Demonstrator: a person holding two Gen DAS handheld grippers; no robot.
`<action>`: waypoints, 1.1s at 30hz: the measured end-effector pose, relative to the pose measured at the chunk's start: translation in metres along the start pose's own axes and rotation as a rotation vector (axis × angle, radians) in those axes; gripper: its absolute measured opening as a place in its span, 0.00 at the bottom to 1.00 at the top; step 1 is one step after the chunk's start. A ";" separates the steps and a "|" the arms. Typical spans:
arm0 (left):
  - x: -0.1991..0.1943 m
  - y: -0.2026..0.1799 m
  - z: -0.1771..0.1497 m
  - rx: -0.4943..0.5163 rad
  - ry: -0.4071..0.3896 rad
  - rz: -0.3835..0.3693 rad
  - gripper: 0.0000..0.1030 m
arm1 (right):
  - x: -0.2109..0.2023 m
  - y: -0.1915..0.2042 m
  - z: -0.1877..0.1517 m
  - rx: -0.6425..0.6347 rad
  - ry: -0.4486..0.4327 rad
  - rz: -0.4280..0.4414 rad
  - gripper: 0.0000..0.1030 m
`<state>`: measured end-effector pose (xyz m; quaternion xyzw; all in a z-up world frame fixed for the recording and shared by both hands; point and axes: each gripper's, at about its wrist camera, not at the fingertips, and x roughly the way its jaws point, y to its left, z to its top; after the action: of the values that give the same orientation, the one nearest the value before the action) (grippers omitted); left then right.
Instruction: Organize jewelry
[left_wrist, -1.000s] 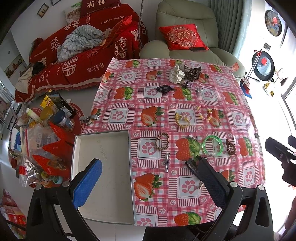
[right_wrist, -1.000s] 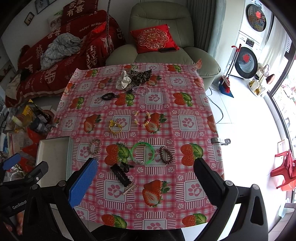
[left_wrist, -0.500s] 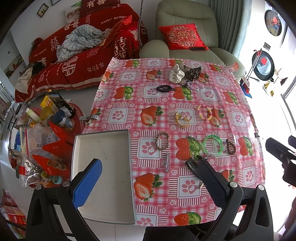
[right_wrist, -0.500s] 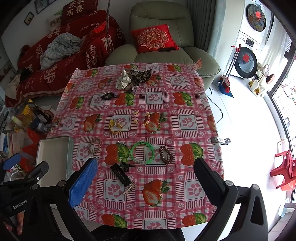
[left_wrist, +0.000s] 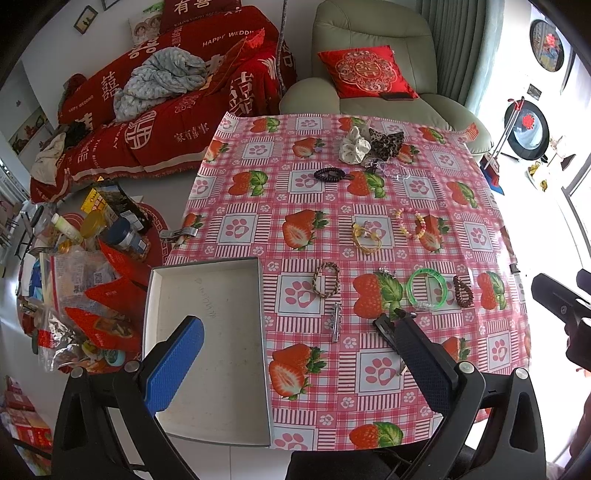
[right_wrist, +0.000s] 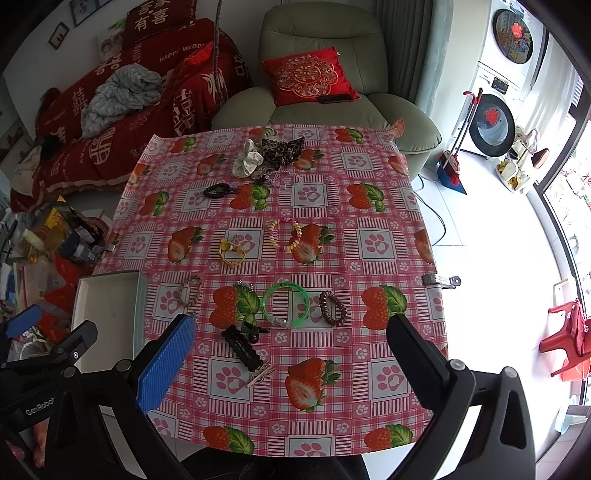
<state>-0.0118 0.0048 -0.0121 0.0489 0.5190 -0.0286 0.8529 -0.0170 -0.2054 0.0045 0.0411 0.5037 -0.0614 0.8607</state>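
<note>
Here, "HAPPY WEDDING" sofa cover (left_wrist: 192, 85), "GenRobot" left hand-held gripper (left_wrist: 295, 350) wide, right hand-held gripper (right_wrist: 291, 354) wide.

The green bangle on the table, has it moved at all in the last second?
No. The green bangle lies in the same spot, between the strawberry print and the brown coil hair tie, with both grippers open and apart from it.

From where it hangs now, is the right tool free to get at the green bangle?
Probably yes. The right tool is open above the table's near edge, and the green bangle lies flat just ahead. Only the black hair clip sits slightly to the left of the path; nothing covers the bangle.
</note>
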 end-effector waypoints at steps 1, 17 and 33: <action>0.000 0.000 0.000 0.000 -0.001 -0.001 1.00 | 0.000 0.000 0.000 0.000 0.000 0.000 1.00; 0.004 0.002 -0.001 0.003 0.006 -0.001 1.00 | 0.001 0.002 -0.001 -0.001 0.004 0.001 1.00; 0.025 -0.003 0.003 -0.005 0.072 -0.018 1.00 | 0.024 -0.007 -0.005 0.020 0.080 0.005 1.00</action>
<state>0.0018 0.0020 -0.0328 0.0432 0.5498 -0.0334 0.8335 -0.0110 -0.2133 -0.0188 0.0535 0.5369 -0.0627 0.8396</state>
